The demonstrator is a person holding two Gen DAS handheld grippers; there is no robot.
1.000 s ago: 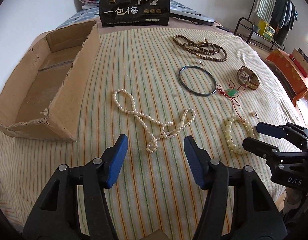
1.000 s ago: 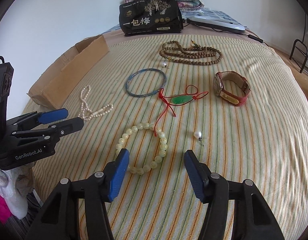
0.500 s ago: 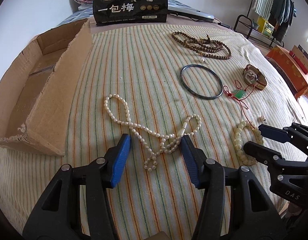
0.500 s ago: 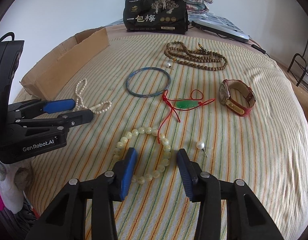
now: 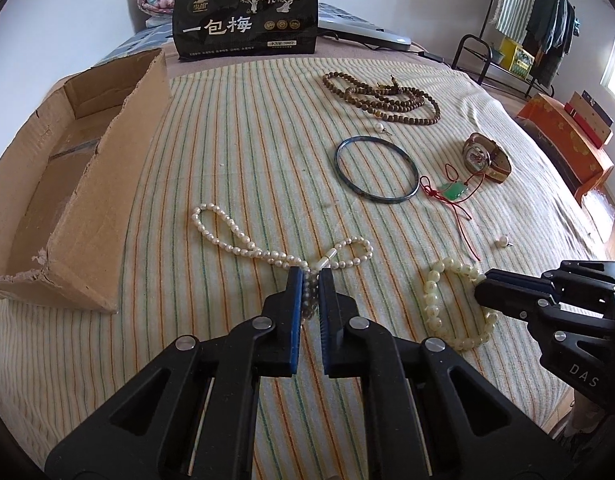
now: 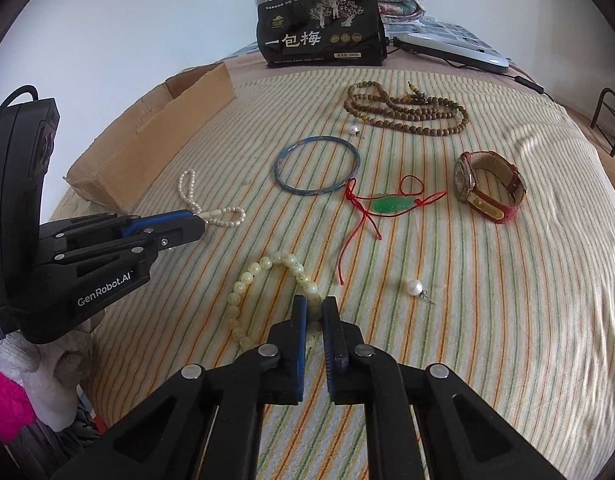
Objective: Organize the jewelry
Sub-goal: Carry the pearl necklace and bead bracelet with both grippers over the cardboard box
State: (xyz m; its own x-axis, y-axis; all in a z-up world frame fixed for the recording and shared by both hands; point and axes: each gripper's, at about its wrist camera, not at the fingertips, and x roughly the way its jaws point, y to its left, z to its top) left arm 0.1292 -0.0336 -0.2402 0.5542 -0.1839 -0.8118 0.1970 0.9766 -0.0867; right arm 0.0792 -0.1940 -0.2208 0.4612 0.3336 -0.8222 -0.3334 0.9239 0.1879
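The pearl necklace (image 5: 267, 254) lies on the striped blanket (image 5: 235, 152) just to the right of the cardboard box (image 5: 67, 184), which is my landmark for everything here. Its long axis runs slantwise, one loop reaching up and toward the box, the clasp end curling away from it. The left gripper (image 5: 309, 280) is clamped on the strand at its near bend, with beads pinched between the blue pads, so the necklace stretches forward and leftward from the jaws, toward the open side of the box.

Farther from the box, on the same near edge of the blanket, sits the pale bead bracelet (image 6: 263, 288). The right gripper (image 6: 313, 306) is closed on the near right part of its ring, beads visible between the pads, and the rest of the ring spreads forward and to the left of the jaws.

The relation that matters, as I judge it: the box lies to the left of both held pieces, and the left hand is plainly the nearer one, with only bare blanket between the necklace and the torn box wall. The right hand would have to cross over the left gripper's side to reach it.

Farther still from the box lie the blue bangle (image 5: 377, 170), the green pendant (image 6: 389, 204) on its red cord, the watch (image 6: 487, 186), the brown beads (image 5: 383, 98) and two loose pearls, none touched.
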